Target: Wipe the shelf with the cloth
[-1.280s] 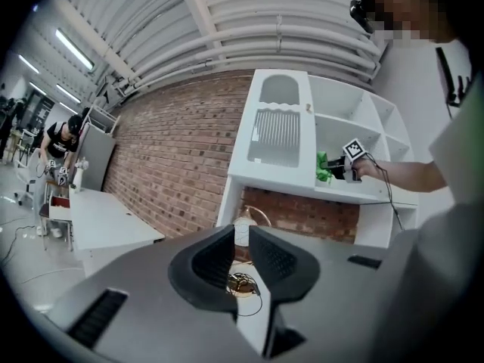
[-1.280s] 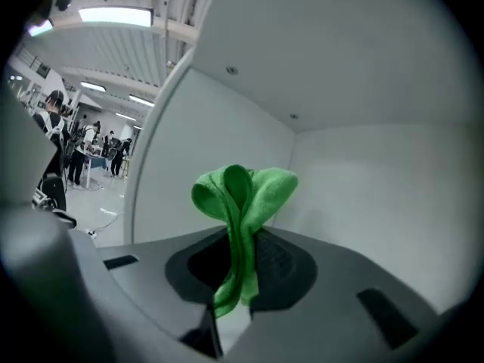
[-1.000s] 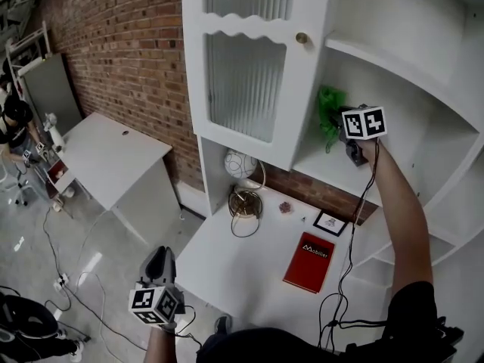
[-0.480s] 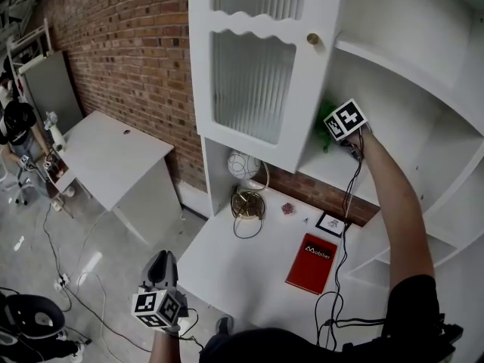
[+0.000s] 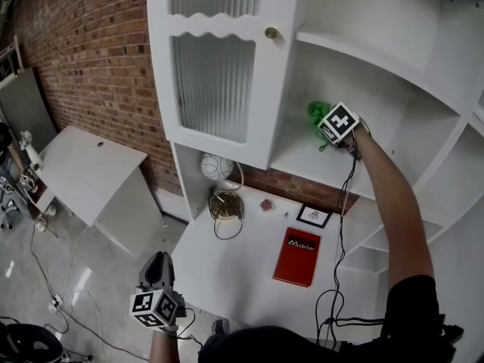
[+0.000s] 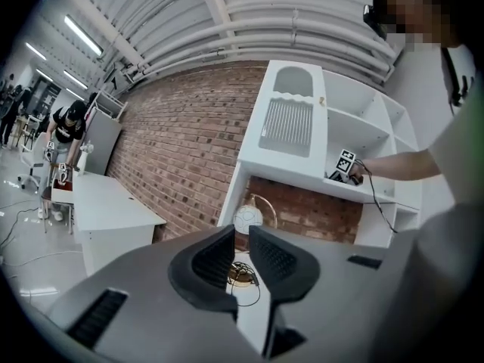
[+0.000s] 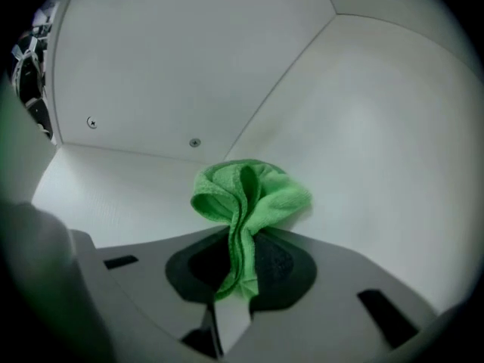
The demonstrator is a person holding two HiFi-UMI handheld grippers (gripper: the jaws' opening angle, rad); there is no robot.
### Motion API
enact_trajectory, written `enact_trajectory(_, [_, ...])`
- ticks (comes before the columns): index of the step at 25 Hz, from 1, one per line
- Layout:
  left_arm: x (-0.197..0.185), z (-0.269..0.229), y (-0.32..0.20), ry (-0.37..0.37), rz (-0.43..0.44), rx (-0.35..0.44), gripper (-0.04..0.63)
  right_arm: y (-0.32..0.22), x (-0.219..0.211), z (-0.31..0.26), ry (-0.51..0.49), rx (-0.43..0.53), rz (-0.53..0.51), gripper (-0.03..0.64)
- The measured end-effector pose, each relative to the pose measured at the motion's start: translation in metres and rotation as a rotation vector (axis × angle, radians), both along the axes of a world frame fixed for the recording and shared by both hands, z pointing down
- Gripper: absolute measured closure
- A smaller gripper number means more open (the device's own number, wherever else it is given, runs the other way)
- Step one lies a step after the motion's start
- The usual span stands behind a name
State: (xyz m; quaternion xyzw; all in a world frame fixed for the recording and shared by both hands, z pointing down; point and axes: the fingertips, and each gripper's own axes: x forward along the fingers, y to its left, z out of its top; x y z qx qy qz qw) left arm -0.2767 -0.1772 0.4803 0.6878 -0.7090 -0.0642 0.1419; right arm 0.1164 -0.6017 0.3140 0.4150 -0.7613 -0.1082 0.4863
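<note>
Cloth (image 7: 246, 199) of green, nubby microfibre is pinched in the dark ribbed jaws of the right gripper (image 7: 242, 259). Its lower edge hangs down through them and its bunched top billows out just past the tips. Only the right gripper view shows this grip. Beyond the cloth it takes in the smooth white shelf (image 7: 113, 195) and the two plain back panels that meet in a corner, one dotted with small screw heads. Whether the cloth touches the board cannot be told. From the head view the cloth is a small green tuft in the cabinet's open bay, partly hidden behind the gripper's marker cube. Nearest in that view, the left gripper (image 5: 157, 262) hangs low at the desk's edge. Its own view shows its jaws drawn nearly together, a thin slit between them and nothing held. Farther off on the white desk (image 5: 242, 267) lie a flat red book (image 5: 296, 257) and a small black-framed picture (image 5: 312, 216). Behind them come a coiled brass ring (image 5: 224, 205) and a white globe (image 5: 215, 166). Above these is the ribbed-glass cabinet door (image 5: 208, 74), against a brick wall (image 5: 83, 59).
</note>
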Motion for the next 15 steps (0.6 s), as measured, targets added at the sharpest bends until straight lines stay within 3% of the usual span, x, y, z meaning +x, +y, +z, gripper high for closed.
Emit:
enact_trajectory(10, [0.032,0.01,-0.04,0.006,0.137,-0.015,0.538,0.018,0.1,0.002,0.092,0.01,0.146,0.563])
enact_trajectory(15, [0.048,0.014,-0.055,0.024,0.202,-0.022,0.538,0.029,0.156,0.005,0.253,-0.01,0.307,0.563])
